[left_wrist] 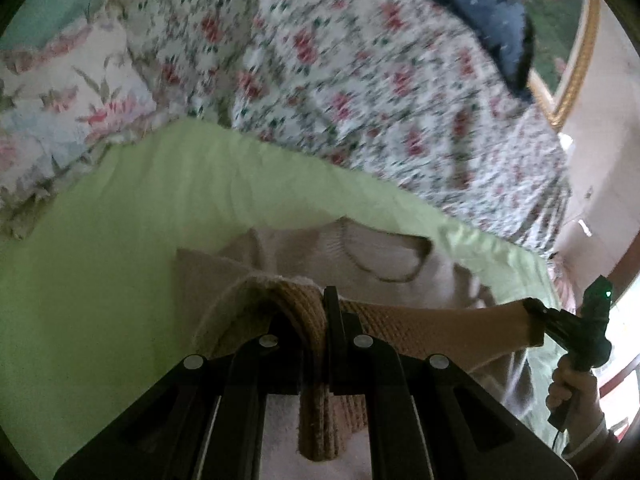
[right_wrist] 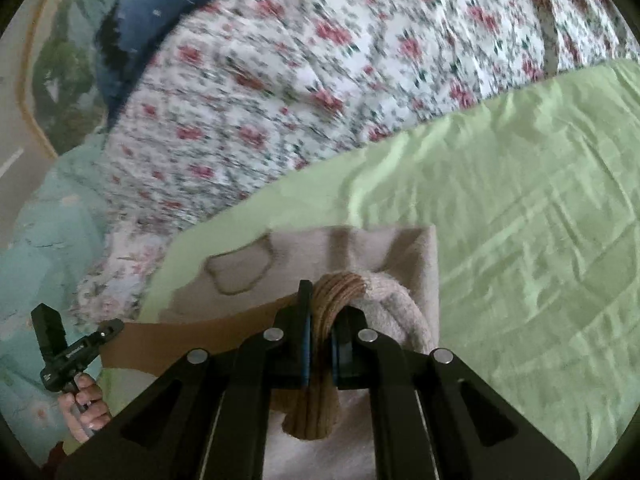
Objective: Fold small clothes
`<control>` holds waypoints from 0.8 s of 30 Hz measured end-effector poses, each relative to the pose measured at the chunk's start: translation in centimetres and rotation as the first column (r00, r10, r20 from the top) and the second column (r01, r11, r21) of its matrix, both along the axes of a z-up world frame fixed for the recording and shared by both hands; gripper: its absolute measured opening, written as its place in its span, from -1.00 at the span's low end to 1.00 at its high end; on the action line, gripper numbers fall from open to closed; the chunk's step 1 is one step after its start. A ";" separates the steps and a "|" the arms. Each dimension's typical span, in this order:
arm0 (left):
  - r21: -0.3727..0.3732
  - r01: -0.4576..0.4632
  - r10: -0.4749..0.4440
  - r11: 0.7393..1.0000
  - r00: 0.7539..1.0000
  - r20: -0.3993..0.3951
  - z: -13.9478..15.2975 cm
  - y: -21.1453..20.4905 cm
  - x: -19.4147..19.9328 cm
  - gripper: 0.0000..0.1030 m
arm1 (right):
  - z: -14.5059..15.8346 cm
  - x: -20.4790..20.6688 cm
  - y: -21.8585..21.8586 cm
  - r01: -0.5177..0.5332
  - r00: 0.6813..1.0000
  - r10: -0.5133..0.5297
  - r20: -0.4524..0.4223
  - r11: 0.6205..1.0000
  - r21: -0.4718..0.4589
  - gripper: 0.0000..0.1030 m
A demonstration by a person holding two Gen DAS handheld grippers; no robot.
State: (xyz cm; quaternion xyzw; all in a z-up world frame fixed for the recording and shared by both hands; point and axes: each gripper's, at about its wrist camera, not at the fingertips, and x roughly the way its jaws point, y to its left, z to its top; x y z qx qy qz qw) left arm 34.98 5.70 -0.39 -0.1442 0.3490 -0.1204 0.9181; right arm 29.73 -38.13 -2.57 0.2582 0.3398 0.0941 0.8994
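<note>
This is a bedroom in a home. A bed with a light green sheet (right_wrist: 520, 208) fills most of both views. A bunched floral quilt (right_wrist: 300, 92) with red flowers lies across it, and a flowered pillow (left_wrist: 60, 92) sits at one end. A gold-framed picture (left_wrist: 576, 60) leans by a plain pale wall (left_wrist: 608, 120).

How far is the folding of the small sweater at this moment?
Done: the sweater lies on the green sheet, its sides apparently already folded in. In hand: the left gripper and right gripper each pinch the brown ribbed hem, lifted off the sheet. Left: carrying the hem toward the neckline and releasing.
</note>
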 end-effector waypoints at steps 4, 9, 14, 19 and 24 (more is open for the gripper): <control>0.035 -0.003 0.005 0.999 0.997 -0.079 -3.4 -0.2 2.1 -0.84 | -2.9 2.2 0.3 -0.007 0.997 0.006 -0.074 1.000 -0.019 -0.81; -0.014 0.015 -0.016 1.000 0.993 -0.120 -4.8 0.2 0.4 -0.63 | -4.9 2.3 -0.3 0.029 0.991 -0.026 -0.130 0.999 0.017 -0.61; -0.036 0.077 -0.080 0.996 0.991 -0.105 -4.4 -1.6 -5.1 -0.23 | -2.1 -2.3 -0.6 0.076 0.997 -0.076 -0.026 0.997 0.016 -0.45; -0.001 0.234 -0.231 0.972 0.962 -0.144 -5.5 -7.1 -7.2 -0.23 | -2.3 -4.4 6.2 -0.227 0.974 0.225 -0.032 0.972 -0.066 -0.44; 0.158 0.252 -0.223 0.955 0.958 -0.183 -6.0 -9.2 -4.5 -0.35 | -3.7 -1.4 11.2 -0.459 0.886 0.442 -0.140 0.877 -0.144 -0.45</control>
